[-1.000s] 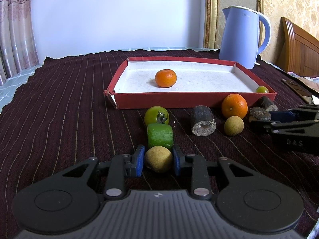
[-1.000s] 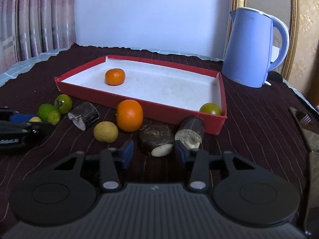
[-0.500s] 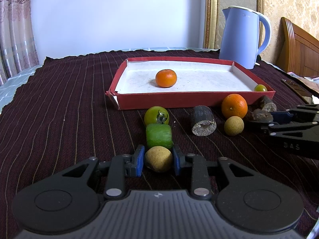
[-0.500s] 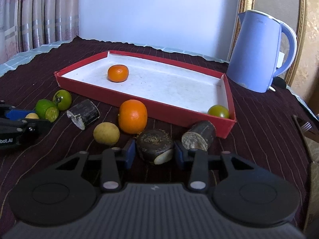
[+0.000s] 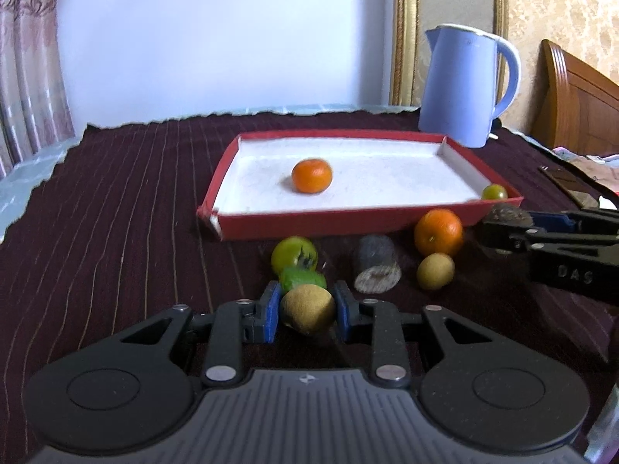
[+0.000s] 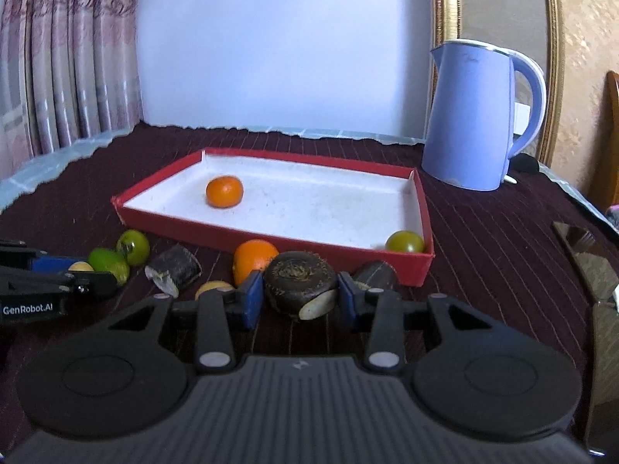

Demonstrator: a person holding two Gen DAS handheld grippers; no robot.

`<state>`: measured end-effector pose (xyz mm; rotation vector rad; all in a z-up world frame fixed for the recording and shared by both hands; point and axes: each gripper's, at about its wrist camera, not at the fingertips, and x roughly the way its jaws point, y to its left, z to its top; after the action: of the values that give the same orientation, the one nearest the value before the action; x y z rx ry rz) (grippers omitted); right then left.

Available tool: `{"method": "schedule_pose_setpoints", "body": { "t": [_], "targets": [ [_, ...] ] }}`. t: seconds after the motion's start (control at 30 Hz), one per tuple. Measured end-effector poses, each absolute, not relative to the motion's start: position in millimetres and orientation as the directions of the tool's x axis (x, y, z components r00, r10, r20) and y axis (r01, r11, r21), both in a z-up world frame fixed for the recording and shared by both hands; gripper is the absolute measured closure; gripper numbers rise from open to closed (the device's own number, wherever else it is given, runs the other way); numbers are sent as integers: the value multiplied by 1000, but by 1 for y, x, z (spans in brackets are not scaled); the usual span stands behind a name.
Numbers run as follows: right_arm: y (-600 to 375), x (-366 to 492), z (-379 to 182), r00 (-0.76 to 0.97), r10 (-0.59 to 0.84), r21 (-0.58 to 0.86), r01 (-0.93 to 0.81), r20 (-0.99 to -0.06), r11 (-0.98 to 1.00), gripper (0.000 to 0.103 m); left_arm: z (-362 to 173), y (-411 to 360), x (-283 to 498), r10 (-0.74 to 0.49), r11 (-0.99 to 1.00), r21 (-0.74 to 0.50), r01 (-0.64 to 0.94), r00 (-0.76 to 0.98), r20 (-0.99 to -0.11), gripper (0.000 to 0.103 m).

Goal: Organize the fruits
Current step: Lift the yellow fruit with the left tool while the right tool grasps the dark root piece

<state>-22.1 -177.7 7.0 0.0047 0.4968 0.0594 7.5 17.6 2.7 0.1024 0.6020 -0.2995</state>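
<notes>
A: The left tongs (image 5: 307, 309) pinch a little brown fruit (image 5: 307, 308). The right tongs (image 6: 298, 295) pinch a dark round chunk (image 6: 300, 283).

B: The red tray (image 6: 271, 237) sits just ahead. Round things may slip out and roll off the counter (image 5: 116, 212).

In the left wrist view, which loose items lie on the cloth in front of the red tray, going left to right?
green tomato → dark cut stub → small tan fruit. Left out, because they overlap others: the green piece behind the held fruit, and the orange above the tan fruit.
</notes>
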Motion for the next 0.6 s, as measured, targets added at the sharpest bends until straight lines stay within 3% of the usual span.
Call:
{"method": "schedule_pose_setpoints", "body": {
  "t": [0.6],
  "targets": [
    [-176, -12, 15, 901, 31, 46, -12, -433, 999, 64, 27, -22, 27, -238, 953, 46, 301, 832, -501, 74]
  ]
}}
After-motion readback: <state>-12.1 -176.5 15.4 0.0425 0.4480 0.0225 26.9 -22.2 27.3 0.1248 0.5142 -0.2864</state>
